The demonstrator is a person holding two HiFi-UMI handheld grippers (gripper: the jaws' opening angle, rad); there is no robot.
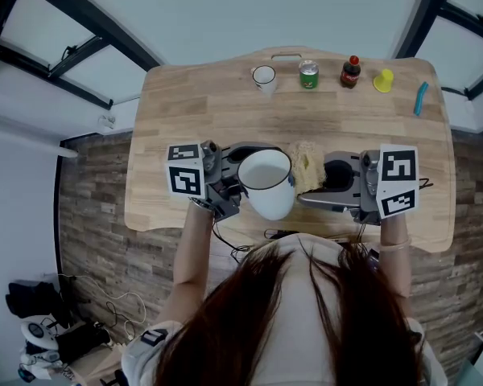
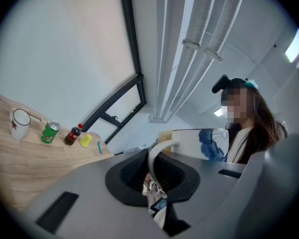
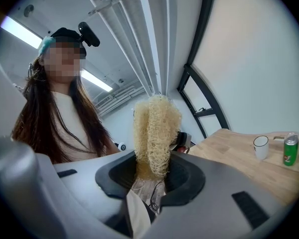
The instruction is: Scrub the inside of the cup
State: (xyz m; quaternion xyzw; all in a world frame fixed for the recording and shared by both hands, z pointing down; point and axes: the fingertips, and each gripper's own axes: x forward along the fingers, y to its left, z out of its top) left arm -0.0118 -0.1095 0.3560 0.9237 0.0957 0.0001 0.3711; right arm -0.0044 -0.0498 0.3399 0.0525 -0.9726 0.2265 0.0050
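The left gripper [image 1: 232,182] is clamping its jaws on the curved handle [image 2: 157,152] of a white cup [image 1: 266,180], and the cup is hanging above the wooden surface [image 1: 185,111] just inward of this gripper, its open mouth facing up towards the head camera. In the left gripper view the cup's wall is showing just beyond the jaws, carrying a blue pattern (a fan-like shape) on its far side.

The right gripper [image 1: 326,177] is pinching a pale yellow loofah scrubber [image 3: 155,131] between its jaws, and the fibrous pad is sticking out past the jaw tips. From the head view the loofah is sitting between the two grippers, right beside the cup's rim on the side nearest the right gripper; whether it is touching the rim is hard to say, and it is not inside the cup.

Well ahead of both grippers, along the far edge of the surface, a row is standing: a small white mug [image 1: 264,76], a green can [image 1: 308,74], a dark bottle with a red cap [image 1: 351,71], a small yellow cup [image 1: 383,80] and a slim blue object [image 1: 420,98] lying beyond the right gripper's side
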